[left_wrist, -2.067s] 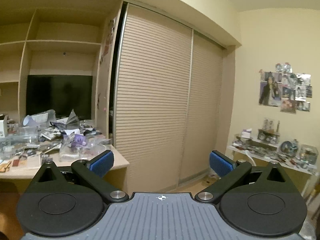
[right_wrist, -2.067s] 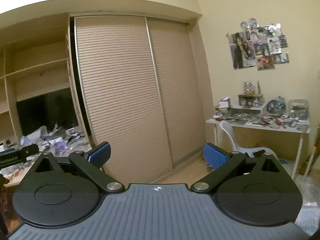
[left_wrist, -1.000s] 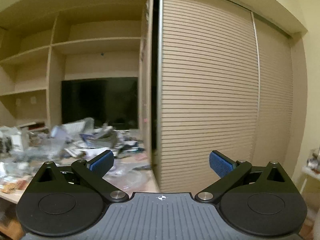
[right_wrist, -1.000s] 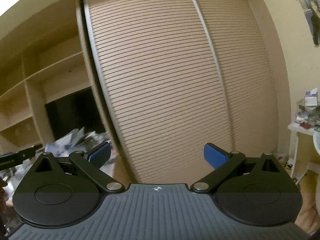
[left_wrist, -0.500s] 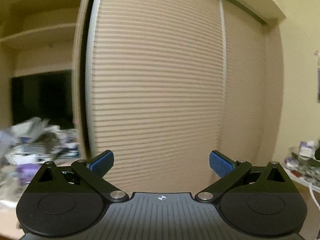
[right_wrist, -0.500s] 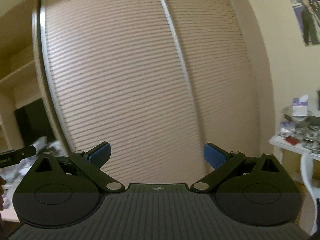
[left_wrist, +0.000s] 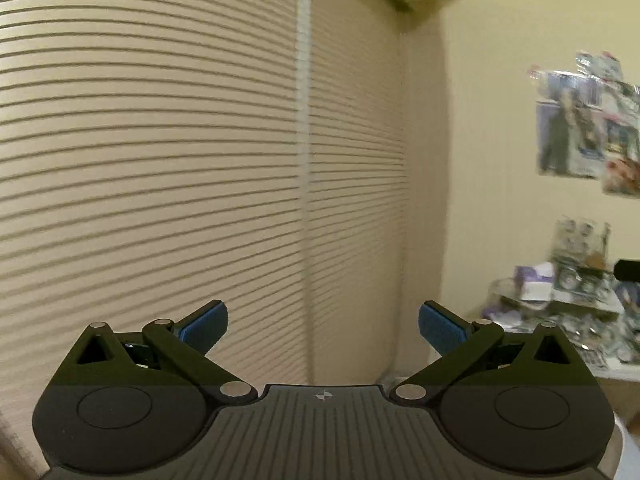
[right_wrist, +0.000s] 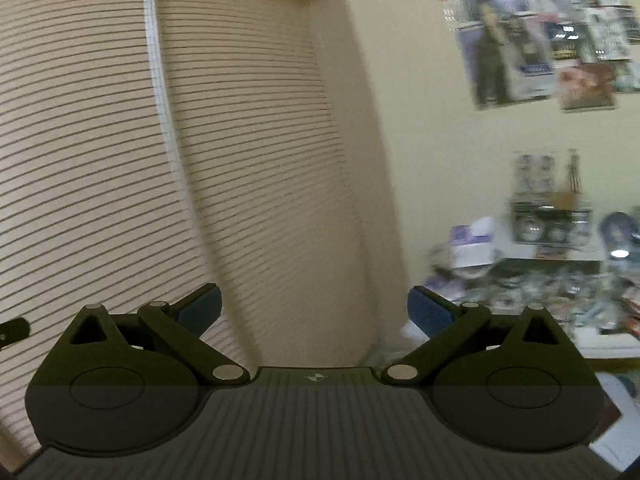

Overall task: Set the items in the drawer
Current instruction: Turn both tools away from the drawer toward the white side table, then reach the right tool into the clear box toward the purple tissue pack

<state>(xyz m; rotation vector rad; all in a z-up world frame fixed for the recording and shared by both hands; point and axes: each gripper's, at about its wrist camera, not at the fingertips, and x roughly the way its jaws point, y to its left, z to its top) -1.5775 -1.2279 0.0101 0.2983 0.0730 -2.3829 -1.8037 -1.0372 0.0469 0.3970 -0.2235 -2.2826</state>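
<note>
My left gripper (left_wrist: 323, 326) is open, its blue pads wide apart with nothing between them, facing ribbed sliding closet doors (left_wrist: 160, 184). My right gripper (right_wrist: 314, 312) is also open and empty, pointing at the same doors (right_wrist: 248, 168) and the wall corner. No drawer shows in either view. A cluttered white side table (right_wrist: 600, 342) with several small items (right_wrist: 552, 292) stands at the right, blurred by motion; the same table (left_wrist: 612, 372) appears in the left wrist view.
Posters (right_wrist: 540, 40) hang on the yellow wall above the table, and they show again as posters (left_wrist: 588, 132) in the left wrist view. A small shelf unit (right_wrist: 548, 216) sits on the table. A dark tip of the other gripper (right_wrist: 12, 330) pokes in at the left edge.
Both views have swung right: the shelves, television and messy desk have left the frame, and the side table and posters have come in at the right. Both grippers stayed open.
</note>
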